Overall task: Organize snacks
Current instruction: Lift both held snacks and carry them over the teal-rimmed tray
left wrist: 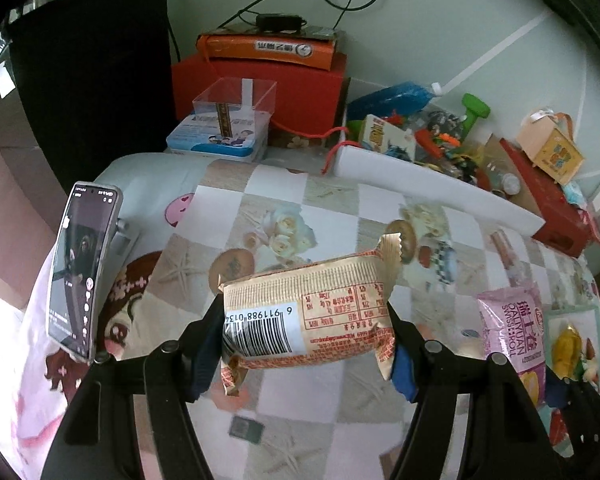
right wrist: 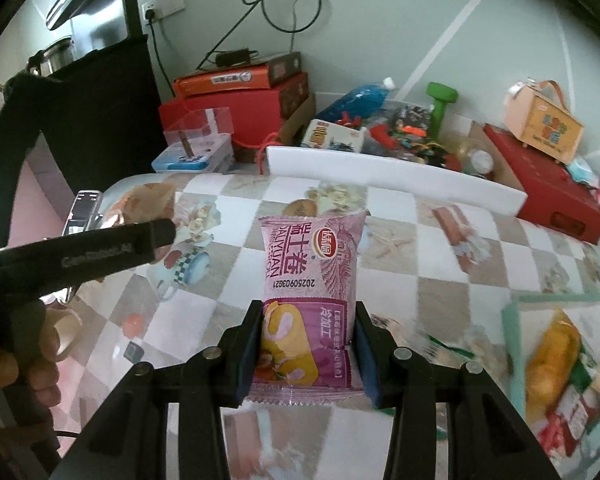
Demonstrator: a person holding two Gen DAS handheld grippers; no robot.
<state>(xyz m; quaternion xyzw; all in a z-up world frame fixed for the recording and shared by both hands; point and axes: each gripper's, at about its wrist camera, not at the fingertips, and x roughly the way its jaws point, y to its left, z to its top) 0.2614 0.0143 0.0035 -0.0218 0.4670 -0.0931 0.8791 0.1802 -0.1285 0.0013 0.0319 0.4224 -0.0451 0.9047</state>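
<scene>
**Two wrapped snacks gripped above the checked tablecloth**

Left gripper (left wrist: 306, 344): clamped on a beige snack pack (left wrist: 306, 312), barcode side up, held crosswise and clear of the checked tablecloth (left wrist: 340, 208). Right gripper (right wrist: 306, 354): closed on the lower end of a pink Swiss roll pack (right wrist: 312, 280), held lengthwise, printing upside down. Just to the right, a green-rimmed tray (right wrist: 516, 308) of blurred snacks. Further out, a phone (left wrist: 82, 276) on a stand at left, a white foam board (left wrist: 432, 184), and a red box (left wrist: 260, 92) behind.

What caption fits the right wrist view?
Right claw grips a pink snack pack above the checkered tablecloth.
</scene>
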